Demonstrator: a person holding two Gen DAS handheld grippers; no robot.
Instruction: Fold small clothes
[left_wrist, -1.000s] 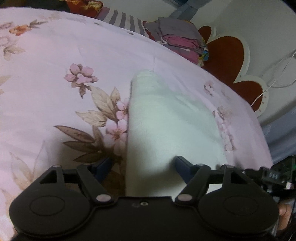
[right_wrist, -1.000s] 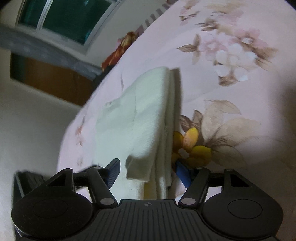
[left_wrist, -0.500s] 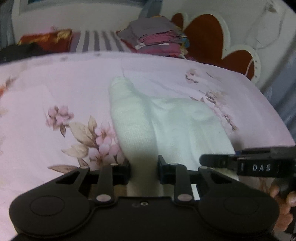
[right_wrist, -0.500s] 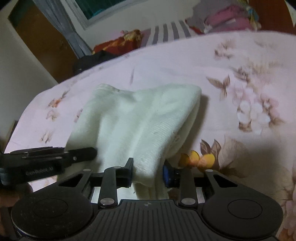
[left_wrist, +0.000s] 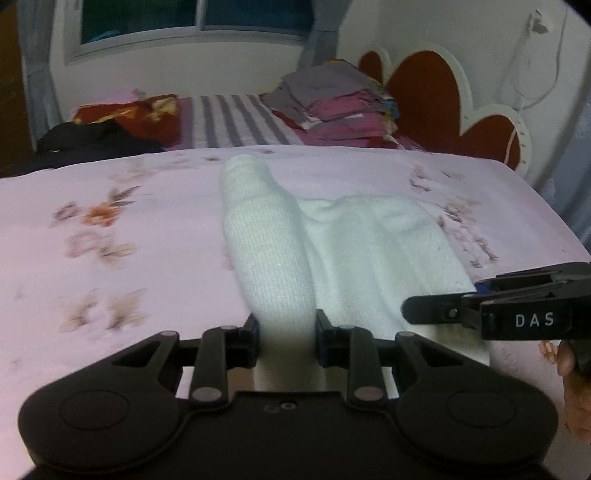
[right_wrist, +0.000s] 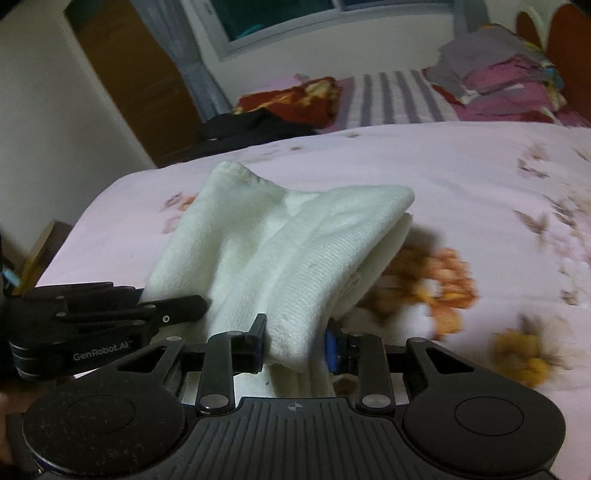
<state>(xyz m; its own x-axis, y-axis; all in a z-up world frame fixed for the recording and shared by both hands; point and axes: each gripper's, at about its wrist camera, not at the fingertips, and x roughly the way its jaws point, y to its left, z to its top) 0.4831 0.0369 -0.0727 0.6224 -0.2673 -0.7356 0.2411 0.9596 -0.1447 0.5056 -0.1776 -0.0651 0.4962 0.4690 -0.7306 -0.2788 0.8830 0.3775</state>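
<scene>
A small cream-white knitted garment (left_wrist: 354, 251) lies lengthwise on the pink floral bedsheet (left_wrist: 129, 229), its near edge lifted off the bed. My left gripper (left_wrist: 286, 332) is shut on the near left part of that edge, cloth bunched between its pads. My right gripper (right_wrist: 295, 343) is shut on the near right part of the white garment (right_wrist: 295, 251), which rises in a ridge from the jaws. Each gripper shows in the other's view: the right gripper (left_wrist: 480, 306) at the right edge, the left gripper (right_wrist: 110, 317) at the left.
A stack of folded grey and magenta clothes (left_wrist: 340, 107) sits at the head of the bed beside a red heart-shaped headboard (left_wrist: 424, 96). A striped cloth (left_wrist: 236, 118), a red patterned cloth and dark clothing (left_wrist: 92, 140) lie along the far side. A window (left_wrist: 192, 18) is behind.
Both grippers closed on the garment's near edge, then rose and rolled level, lifting the cloth. The views now look farther across the bed toward the window.
</scene>
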